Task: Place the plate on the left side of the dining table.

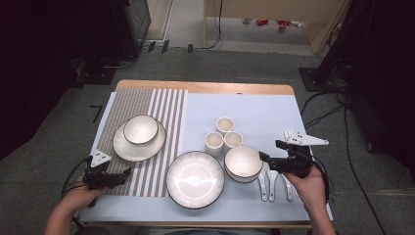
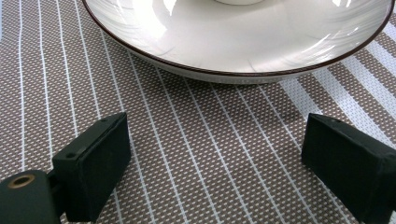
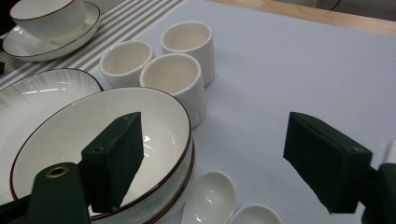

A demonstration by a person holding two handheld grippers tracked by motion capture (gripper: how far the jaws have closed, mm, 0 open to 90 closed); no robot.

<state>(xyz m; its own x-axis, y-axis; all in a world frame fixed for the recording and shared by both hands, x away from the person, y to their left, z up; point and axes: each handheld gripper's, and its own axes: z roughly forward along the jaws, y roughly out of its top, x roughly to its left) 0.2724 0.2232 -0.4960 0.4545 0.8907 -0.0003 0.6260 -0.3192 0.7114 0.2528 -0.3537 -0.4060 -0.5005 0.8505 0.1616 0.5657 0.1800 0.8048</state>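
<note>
bowl [image 3: 93,154] under right gripper [image 3: 212,163] fingers

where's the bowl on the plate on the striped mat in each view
High view: the bowl sits on its plate at left centre, on the striped mat.
Left gripper view: just the bowl's base at the top edge, above the plate's broad rim.
Right gripper view: top left corner, far off.
Shared landmark: the striped mat.

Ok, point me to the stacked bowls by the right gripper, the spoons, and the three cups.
stacked bowls [image 3: 93,154], right gripper view, inside of the top bowl
spoons [image 1: 272,183], high view, middle spoon's handle
three cups [image 1: 214,142], high view, rim of the left cup
</note>
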